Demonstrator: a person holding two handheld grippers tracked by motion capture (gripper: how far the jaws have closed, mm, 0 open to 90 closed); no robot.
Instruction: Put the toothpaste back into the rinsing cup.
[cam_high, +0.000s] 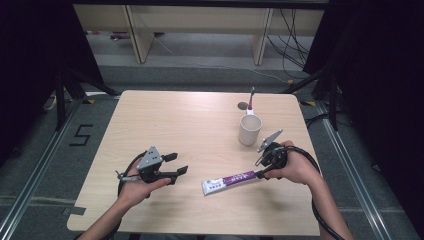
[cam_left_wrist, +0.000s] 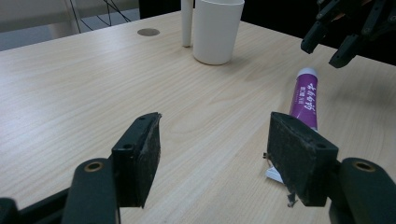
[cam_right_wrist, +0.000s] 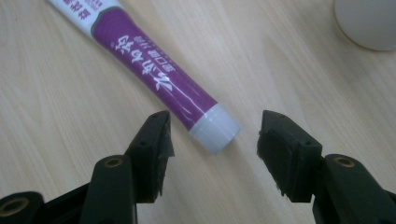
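Forearms come in from the bottom of the high view, each hand carrying a tool over the pale wooden tabletop (cam_high: 165, 115). On the left side, the left tool (cam_high: 176, 163) hovers with its jaws spread and nothing between them, pointing toward the middle of the tabletop. Over on the right, the right tool (cam_high: 260, 169) points down and leftward at the capped end of the toothpaste tube (cam_high: 231, 181), which lies flat between the two hands, slanting, its crimped end toward the left tool and nearer the front edge. A white cup (cam_high: 249, 129) stands upright just behind the right tool, with a toothbrush (cam_high: 251, 100) leaning out of it; the far half of the tabletop and its left side lie bare. From the left tool's view, its two black jaws stand wide apart with bare wood between them; the purple tube (cam_left_wrist: 306, 97) lies ahead to the right, its crimped end partly hidden by the right-hand jaw, the other tool (cam_left_wrist: 327, 44) hanging just above the cap end, and the cup (cam_left_wrist: 216, 30) farther back. From the right tool's view (cam_right_wrist: 212, 135), the jaws are parted wider than the tube (cam_right_wrist: 154, 70), whose white cap (cam_right_wrist: 215, 129) sits in the gap between them, closer to the left-hand jaw; neither pad presses on it, so the tube is released and resting on the wood. The cup's base (cam_right_wrist: 369, 23) shows at the upper right corner, near but apart.
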